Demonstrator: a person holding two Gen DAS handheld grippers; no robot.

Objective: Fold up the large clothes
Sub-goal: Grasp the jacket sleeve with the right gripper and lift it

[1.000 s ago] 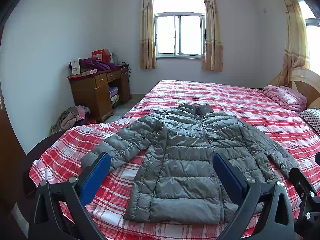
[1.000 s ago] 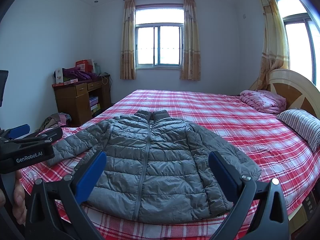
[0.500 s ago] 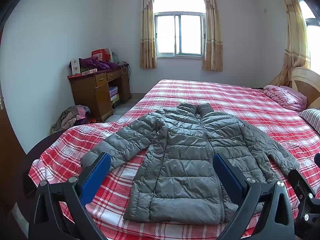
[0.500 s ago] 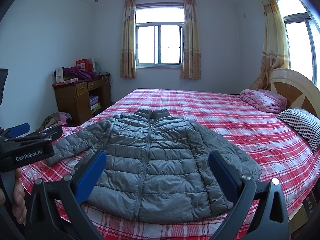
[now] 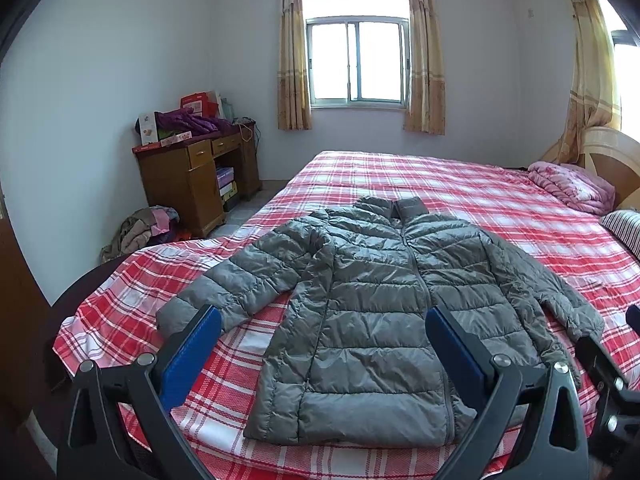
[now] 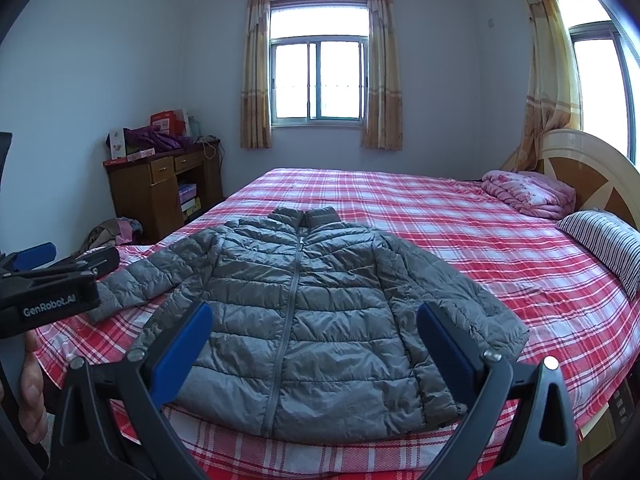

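Nearest, the left gripper [image 5: 322,354] is spread wide with nothing between its blue-padded fingers [image 5: 188,354], hanging short of the bed's near edge. The right gripper [image 6: 314,350] is just as wide apart and also bare; its lower frame is cut off by the picture edge. Past both lies the grey puffer jacket [image 5: 374,308], flat on its back on the near part of the bed [image 5: 460,184], zipped up, collar toward the window. Its shell is shiny, quilted in horizontal channels and lightly crinkled. The left sleeve angles out toward the bed's left corner; the right sleeve runs down beside the body. The sheet is red-and-white plaid. Farther right, a folded pink quilt [image 6: 528,192] and a striped pillow [image 6: 608,240], partly cut off, sit by the curved wooden headboard [image 6: 592,168]. Far left stands a cluttered wooden desk [image 5: 192,176], its items hard to identify.
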